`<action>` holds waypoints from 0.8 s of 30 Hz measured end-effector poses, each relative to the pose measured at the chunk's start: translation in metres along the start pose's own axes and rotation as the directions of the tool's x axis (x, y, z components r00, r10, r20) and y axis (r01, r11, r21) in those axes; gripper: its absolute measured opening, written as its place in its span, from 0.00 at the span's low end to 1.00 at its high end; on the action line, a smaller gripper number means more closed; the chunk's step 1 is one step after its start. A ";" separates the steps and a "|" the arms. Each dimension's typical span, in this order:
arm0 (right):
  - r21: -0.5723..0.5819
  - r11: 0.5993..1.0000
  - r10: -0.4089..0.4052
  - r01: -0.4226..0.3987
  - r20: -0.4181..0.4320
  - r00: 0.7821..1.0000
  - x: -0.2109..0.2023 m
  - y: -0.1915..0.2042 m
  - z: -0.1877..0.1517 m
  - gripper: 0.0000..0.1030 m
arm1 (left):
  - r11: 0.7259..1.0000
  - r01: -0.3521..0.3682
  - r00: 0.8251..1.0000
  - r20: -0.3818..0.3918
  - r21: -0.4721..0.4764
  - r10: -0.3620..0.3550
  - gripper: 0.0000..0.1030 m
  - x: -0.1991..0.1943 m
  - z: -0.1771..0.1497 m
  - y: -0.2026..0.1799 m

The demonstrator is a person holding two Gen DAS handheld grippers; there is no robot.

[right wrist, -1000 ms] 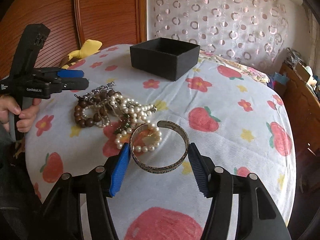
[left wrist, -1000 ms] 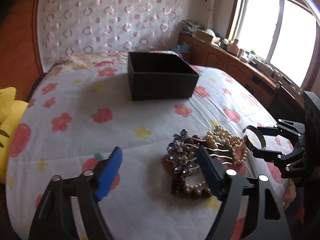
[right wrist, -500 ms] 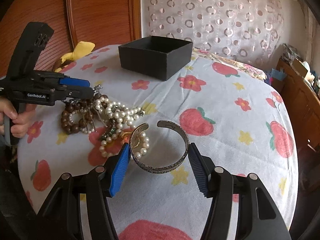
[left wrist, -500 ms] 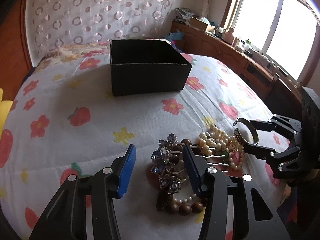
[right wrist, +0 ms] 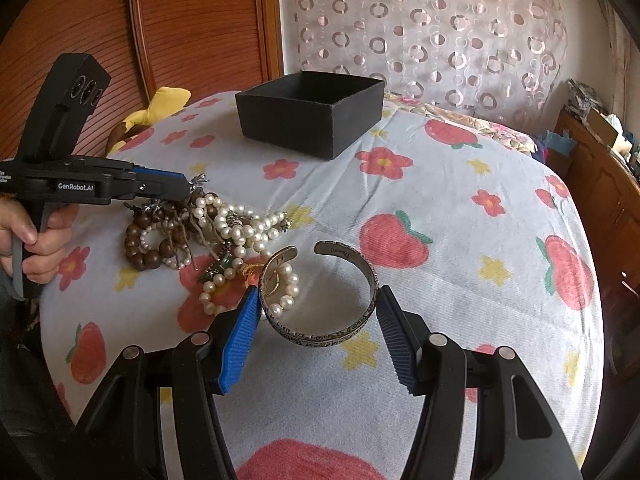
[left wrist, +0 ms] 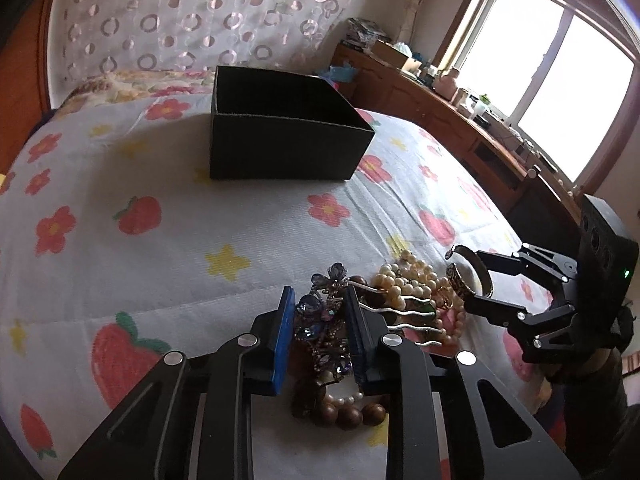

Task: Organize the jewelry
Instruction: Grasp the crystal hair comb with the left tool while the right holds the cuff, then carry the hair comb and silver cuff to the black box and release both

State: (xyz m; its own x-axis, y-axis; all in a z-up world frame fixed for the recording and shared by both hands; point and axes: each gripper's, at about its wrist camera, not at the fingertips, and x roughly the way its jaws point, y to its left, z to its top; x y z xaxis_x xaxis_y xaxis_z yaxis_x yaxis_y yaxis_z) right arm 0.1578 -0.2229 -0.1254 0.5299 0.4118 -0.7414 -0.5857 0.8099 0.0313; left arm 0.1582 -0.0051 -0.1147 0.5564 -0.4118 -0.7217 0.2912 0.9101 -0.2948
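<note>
A pile of jewelry lies on the flowered bedspread: pearl strands [right wrist: 236,226], a brown wooden bead bracelet [right wrist: 140,244] and a jeweled hair comb [left wrist: 324,320]. My left gripper [left wrist: 318,312] is shut on the jeweled hair comb, whose silver prongs [left wrist: 404,312] stick out to the right. My right gripper [right wrist: 316,304] is shut on a silver cuff bangle [right wrist: 320,320], gripping its two sides just above the bedspread. The bangle also shows in the left wrist view [left wrist: 468,280]. An open black box [left wrist: 280,132] stands behind the pile; it also shows in the right wrist view [right wrist: 312,112].
A yellow plush toy [right wrist: 160,108] lies at the bed's left edge by the wooden headboard [right wrist: 192,28]. A wooden sideboard [left wrist: 460,120] with clutter runs along the window side. The bedspread [left wrist: 120,160] stretches wide around the box.
My left gripper moved forward over the pile and closed on the jeweled hair comb. My right gripper closed in on the bangle's sides.
</note>
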 end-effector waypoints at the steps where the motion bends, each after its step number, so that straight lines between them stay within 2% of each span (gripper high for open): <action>1: 0.000 1.000 -0.001 0.001 0.000 1.000 0.000 0.001 0.000 0.60 | 1.000 -0.004 1.000 0.009 0.004 0.004 0.19 -0.002 0.000 -0.001; 11: -0.001 1.000 -0.001 0.001 -0.001 1.000 0.000 0.000 0.000 0.60 | 0.994 -0.090 0.993 0.079 0.066 0.084 0.19 -0.026 0.002 -0.010; 17: -0.001 1.000 0.000 0.000 -0.002 1.000 0.001 0.000 0.000 0.60 | 0.974 -0.192 0.981 0.059 0.121 0.186 0.19 -0.031 0.005 -0.007; 24: 0.000 1.000 0.000 0.000 -0.002 1.000 0.001 -0.001 0.000 0.60 | 0.965 -0.249 0.968 0.055 0.086 0.245 0.19 -0.036 0.010 0.022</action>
State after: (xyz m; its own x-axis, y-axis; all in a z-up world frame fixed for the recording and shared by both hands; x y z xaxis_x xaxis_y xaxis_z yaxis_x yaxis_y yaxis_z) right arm 0.1585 -0.2231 -0.1261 0.5285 0.4112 -0.7427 -0.5858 0.8098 0.0316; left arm 0.1521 0.0294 -0.0890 0.6527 -0.1781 -0.7364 0.2094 0.9765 -0.0507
